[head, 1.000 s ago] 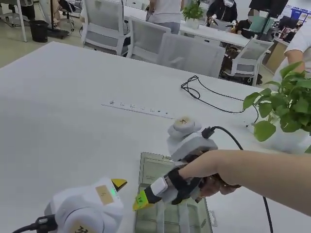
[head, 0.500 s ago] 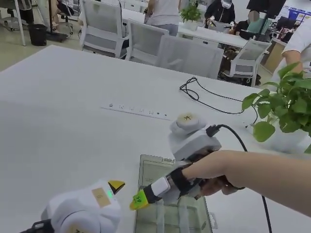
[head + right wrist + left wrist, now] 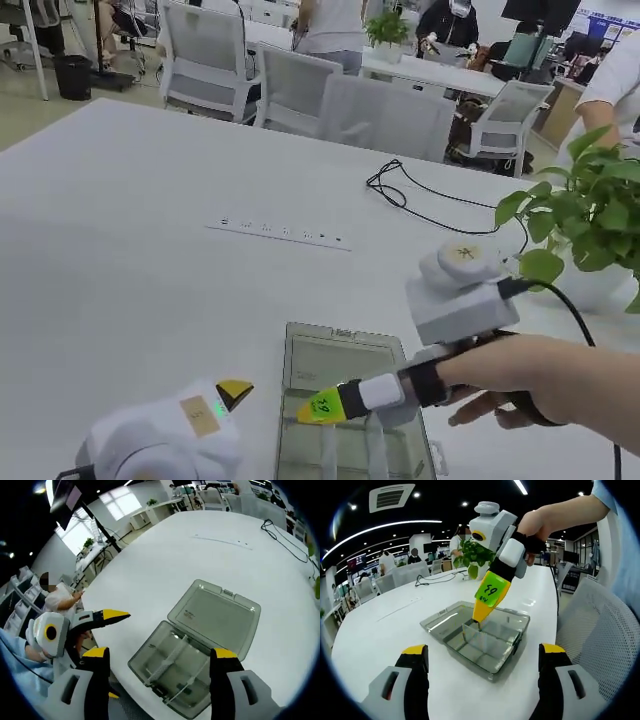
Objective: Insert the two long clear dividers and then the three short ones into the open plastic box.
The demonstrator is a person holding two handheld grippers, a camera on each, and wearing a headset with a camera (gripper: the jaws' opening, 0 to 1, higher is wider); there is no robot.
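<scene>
1. Work area. The open plastic box [image 3: 465,655] sits on the white table [image 3: 150,250], close to the near edge (the edge on the person's side). Its lid [image 3: 215,612] lies folded back flat on the table, on the far side of the box.

2. Box contents. We see two clear dividers [image 3: 167,657] standing on edge inside the box. They run along its length, roughly parallel and apart from each other. In the left gripper view clear walls split the box into compartments. We cannot tell how many cross pieces are seated.

3. The right tool [image 3: 160,653] is held in the right hand [image 3: 520,375] and reaches over the box from the side of the right edge. Its own view shows both yellow-tipped jaws spread wide and released, with the box between them and nothing gripped. In the left gripper view one jaw, bearing a green label [image 3: 490,591], points down into the box, just at the top edge of a divider. We cannot confirm contact.

4. The left tool [image 3: 482,649] hovers above the table to the left of the box, by the near edge, aimed at the box. Its jaws are spread wide and hold nothing.

5. Surroundings. A potted plant [image 3: 585,215] stands toward the right edge. A black cable [image 3: 430,200] lies looped beyond the box, and a power strip [image 3: 280,232] lies toward the middle of the table. Office chairs [image 3: 385,115] stand along the far edge.
</scene>
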